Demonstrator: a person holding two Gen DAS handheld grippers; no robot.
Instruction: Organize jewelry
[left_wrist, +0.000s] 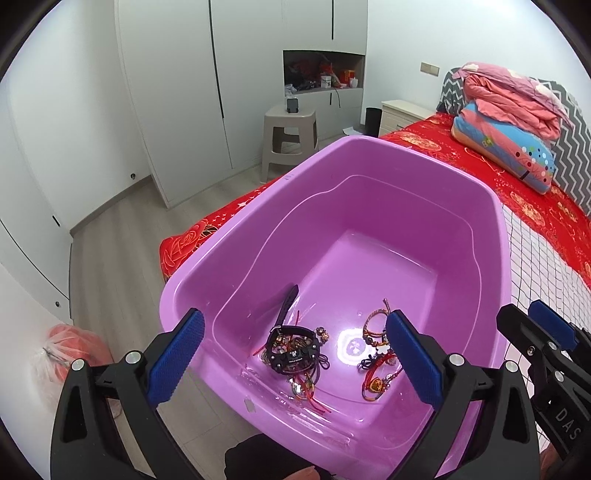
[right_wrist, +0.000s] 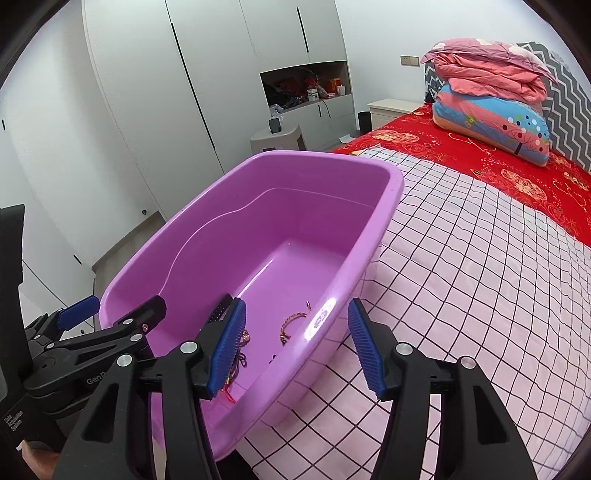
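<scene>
Left gripper (left_wrist: 295, 354), nearest the work: jaws spread wide and empty, poised above the near end of the purple tub (left_wrist: 495, 236), one blue pad outside the near-left rim, the other over the tub's right interior. Right gripper (right_wrist: 297, 347): likewise wide open and empty, straddling the tub's right wall, its left pad over the interior and its right pad over the checked sheet (right_wrist: 480, 295).

The jewelry lies on the tub floor at the near end, in two loose clusters. The black watch (left_wrist: 293, 350) sits directly ahead of and below the left gripper, between its pads; its strap (left_wrist: 288, 304) runs away from the gripper, up the floor toward the far wall, so the long axis lies roughly along the approach. Red cords and beads tangle beneath the watch case. The bracelets (left_wrist: 375, 354) lie to its right, just beside the left gripper's right pad; from the right wrist only a braided bracelet (right_wrist: 291, 321) is plainly visible past the wall.

Judgement: the left gripper is the better placed for either cluster. The steep tub walls limit sideways entry; descent from above is open, and the far half of the floor is bare. Beyond the tub: red bedspread (left_wrist: 535, 206), folded quilts (left_wrist: 513, 92).
</scene>
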